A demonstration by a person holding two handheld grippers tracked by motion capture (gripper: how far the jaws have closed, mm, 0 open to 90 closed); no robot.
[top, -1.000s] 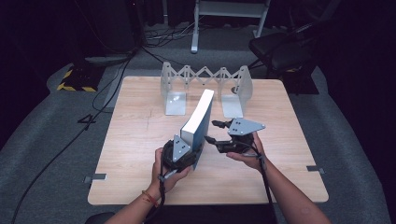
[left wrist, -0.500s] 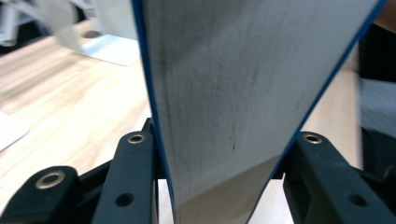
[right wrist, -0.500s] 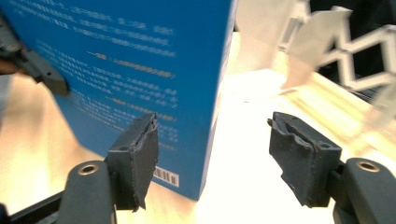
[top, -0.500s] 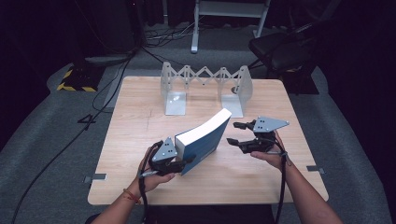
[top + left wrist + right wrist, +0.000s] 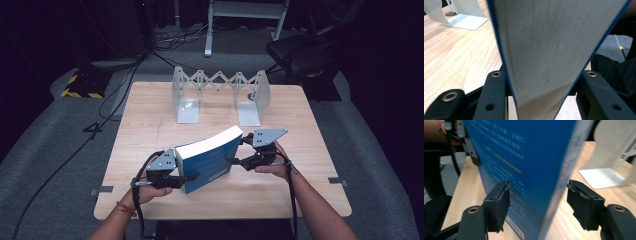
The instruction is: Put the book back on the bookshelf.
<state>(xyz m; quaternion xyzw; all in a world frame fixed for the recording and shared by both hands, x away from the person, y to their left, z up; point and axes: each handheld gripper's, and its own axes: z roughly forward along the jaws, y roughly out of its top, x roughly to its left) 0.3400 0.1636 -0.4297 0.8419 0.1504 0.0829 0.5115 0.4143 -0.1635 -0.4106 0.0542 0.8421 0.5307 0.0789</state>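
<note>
Near the front edge of the wooden table (image 5: 150, 115), the left gripper (image 5: 172, 176) clamps one end of a thick blue book (image 5: 207, 160), jaws tight on both covers. The right gripper (image 5: 239, 152) straddles the other end, and its jaws have just closed a little, but gaps remain beside each pad. It should press evenly before both carry the tilted book toward the expandable metal bookend rack (image 5: 220, 92).

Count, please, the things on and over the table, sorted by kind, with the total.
Blue book: 1
Grey expandable book rack: 1
Handheld grippers, left gripper and right gripper: 2
Total: 4
</note>
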